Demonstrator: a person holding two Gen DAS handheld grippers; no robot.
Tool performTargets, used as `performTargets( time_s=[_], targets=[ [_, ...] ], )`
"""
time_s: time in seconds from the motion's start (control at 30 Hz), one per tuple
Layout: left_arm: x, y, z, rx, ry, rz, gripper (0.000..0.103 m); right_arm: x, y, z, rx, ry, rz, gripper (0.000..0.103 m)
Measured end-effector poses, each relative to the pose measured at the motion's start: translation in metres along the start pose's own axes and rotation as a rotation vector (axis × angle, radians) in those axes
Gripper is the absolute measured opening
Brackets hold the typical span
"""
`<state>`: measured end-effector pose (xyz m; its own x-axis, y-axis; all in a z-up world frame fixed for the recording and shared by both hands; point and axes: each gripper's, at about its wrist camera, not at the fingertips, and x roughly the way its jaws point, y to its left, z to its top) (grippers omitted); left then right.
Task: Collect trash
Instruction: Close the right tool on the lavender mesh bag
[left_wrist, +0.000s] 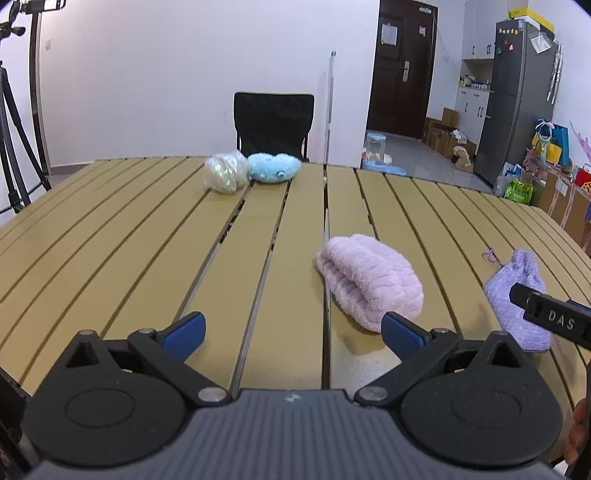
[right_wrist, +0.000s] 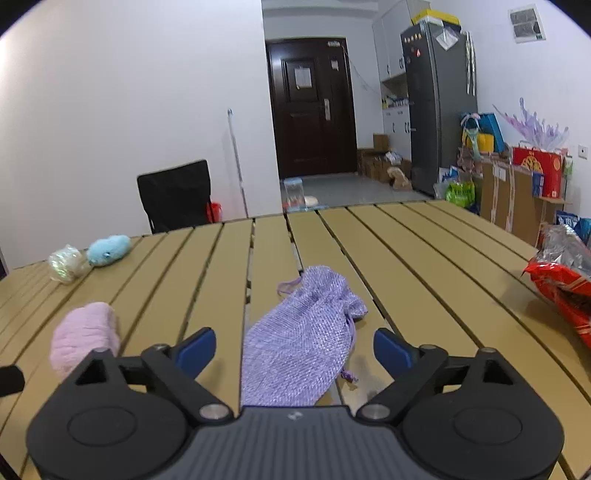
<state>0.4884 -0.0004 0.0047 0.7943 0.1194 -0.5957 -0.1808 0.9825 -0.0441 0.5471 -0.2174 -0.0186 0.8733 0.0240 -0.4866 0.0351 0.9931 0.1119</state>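
A: Where do the 2 grippers stand?

B: The left gripper hovers over the near edge of the slatted table, jaws released, nothing between its blue pads. The right gripper is spread wide too; the purple knit pouch lies on the table between its fingers, but the pads do not press on it.

A: And the trash?

B: A red foil snack bag, torn open, lies at the table's right edge. A crumpled clear plastic wad sits near the far edge, touching a blue plush toy.

A: Anything else on top?

B: A pink fluffy cloth, folded, near the middle, just beside the left gripper's right pad. A black chair stands behind the far edge.
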Motion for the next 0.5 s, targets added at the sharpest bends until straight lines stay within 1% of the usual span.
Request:
performTargets(
  time_s=[0.17, 0.23, 0.27, 0.33, 0.37, 0.47, 0.5],
  targets=[
    [0.004, 0.000, -0.001, 0.008, 0.007, 0.004, 0.103, 0.023, 0.008, 0.004, -0.023, 0.068, -0.024, 0.082],
    [0.004, 0.001, -0.001, 0.009, 0.007, 0.007, 0.103, 0.029, 0.013, 0.004, -0.044, 0.082, -0.029, 0.073],
    [0.005, 0.001, -0.002, 0.008, 0.007, 0.009, 0.103, 0.031, 0.016, 0.004, -0.059, 0.091, -0.040, 0.072],
    [0.006, 0.001, -0.001, 0.006, 0.009, 0.012, 0.103, 0.036, 0.020, 0.003, -0.084, 0.111, -0.051, 0.057],
    [0.006, 0.001, -0.001, 0.006, 0.011, 0.013, 0.103, 0.036, 0.022, 0.003, -0.095, 0.109, -0.049, 0.056],
    [0.007, 0.000, -0.002, 0.009, 0.012, 0.013, 0.103, 0.034, 0.030, 0.001, -0.138, 0.097, -0.051, 0.047],
    [0.006, -0.001, -0.002, 0.011, 0.011, 0.012, 0.103, 0.034, 0.032, 0.000, -0.152, 0.092, -0.040, 0.039]
  ],
)
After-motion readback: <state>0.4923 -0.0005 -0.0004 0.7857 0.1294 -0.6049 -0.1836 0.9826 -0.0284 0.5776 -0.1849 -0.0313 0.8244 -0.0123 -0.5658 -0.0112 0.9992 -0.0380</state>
